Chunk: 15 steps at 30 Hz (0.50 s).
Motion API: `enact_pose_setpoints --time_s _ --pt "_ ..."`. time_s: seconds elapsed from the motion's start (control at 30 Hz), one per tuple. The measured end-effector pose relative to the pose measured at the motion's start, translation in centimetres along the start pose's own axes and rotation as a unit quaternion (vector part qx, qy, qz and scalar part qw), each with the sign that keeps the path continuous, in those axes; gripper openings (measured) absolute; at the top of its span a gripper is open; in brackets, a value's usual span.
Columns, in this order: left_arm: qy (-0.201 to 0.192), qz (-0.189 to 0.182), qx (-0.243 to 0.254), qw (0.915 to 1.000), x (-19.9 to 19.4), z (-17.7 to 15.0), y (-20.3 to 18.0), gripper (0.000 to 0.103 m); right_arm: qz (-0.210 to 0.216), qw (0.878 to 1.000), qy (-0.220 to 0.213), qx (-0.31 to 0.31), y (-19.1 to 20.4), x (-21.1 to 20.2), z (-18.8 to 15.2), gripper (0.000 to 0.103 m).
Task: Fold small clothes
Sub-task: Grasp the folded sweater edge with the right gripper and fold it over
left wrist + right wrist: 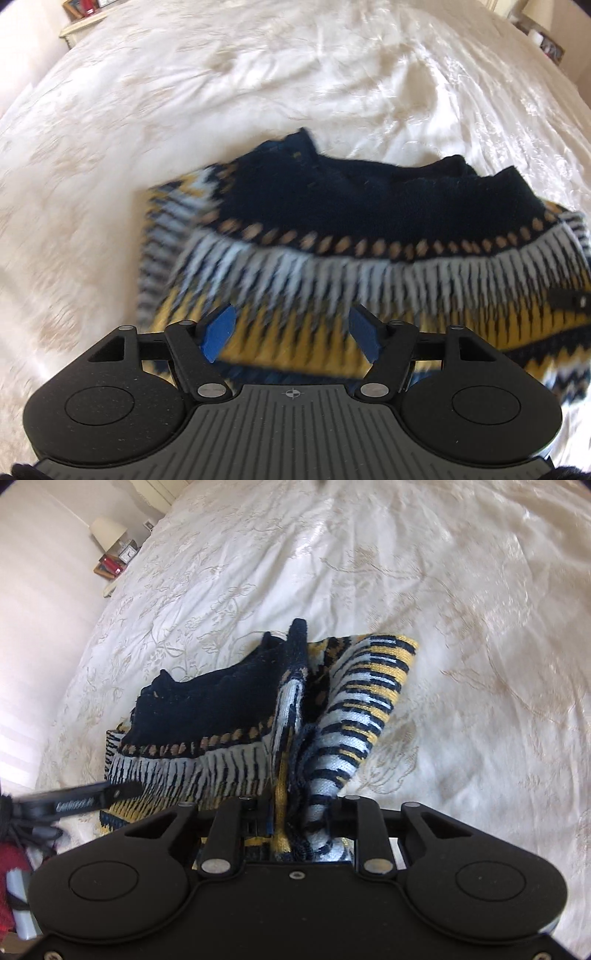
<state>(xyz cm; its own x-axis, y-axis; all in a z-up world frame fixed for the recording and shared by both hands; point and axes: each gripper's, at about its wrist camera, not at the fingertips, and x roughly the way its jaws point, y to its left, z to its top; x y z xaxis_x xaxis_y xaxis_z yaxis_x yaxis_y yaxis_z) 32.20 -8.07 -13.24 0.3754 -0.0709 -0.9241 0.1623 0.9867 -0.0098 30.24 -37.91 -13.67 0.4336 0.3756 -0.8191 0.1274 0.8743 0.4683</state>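
Note:
A small knitted sweater (332,229), navy with yellow, white and tan patterns, lies partly folded on a cream bedspread (258,74). My left gripper (291,332) is open, its blue pads (218,332) spread just above the sweater's yellow band, holding nothing. My right gripper (284,823) is shut on the sweater (229,709), pinching a bunched fold with a striped sleeve (365,701) lifted beside it. The left gripper's finger (81,801) shows at the left edge of the right wrist view.
The bedspread (443,627) stretches wide around the sweater. A bedside table with a lamp (109,531) and books stands at the far left. Framed items (550,48) sit at the far right of the left wrist view.

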Motion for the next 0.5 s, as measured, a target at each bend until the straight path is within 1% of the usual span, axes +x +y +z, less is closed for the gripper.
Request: enact_pose_setpoints --time_s 0.13,0.27,0.4,0.5 --pt "0.001 0.009 -0.023 0.9997 -2.2 -3.4 4.5 0.067 -0.015 1.000 -0.001 -0.025 3.9 -0.4 0.3 0.032" --pt "0.008 0.016 -0.044 0.9989 -3.6 -6.6 8.9 0.067 -0.018 0.998 0.000 -0.056 8.3 -0.4 0.6 0.032" --pt "0.012 0.011 -0.064 0.9978 -4.4 -8.6 12.3 0.067 -0.021 0.996 0.000 -0.081 12.9 0.4 0.6 0.031" --pt "0.011 0.007 -0.077 0.9969 -4.9 -9.7 14.6 0.067 -0.021 0.995 0.006 -0.097 16.3 2.1 0.7 0.031"
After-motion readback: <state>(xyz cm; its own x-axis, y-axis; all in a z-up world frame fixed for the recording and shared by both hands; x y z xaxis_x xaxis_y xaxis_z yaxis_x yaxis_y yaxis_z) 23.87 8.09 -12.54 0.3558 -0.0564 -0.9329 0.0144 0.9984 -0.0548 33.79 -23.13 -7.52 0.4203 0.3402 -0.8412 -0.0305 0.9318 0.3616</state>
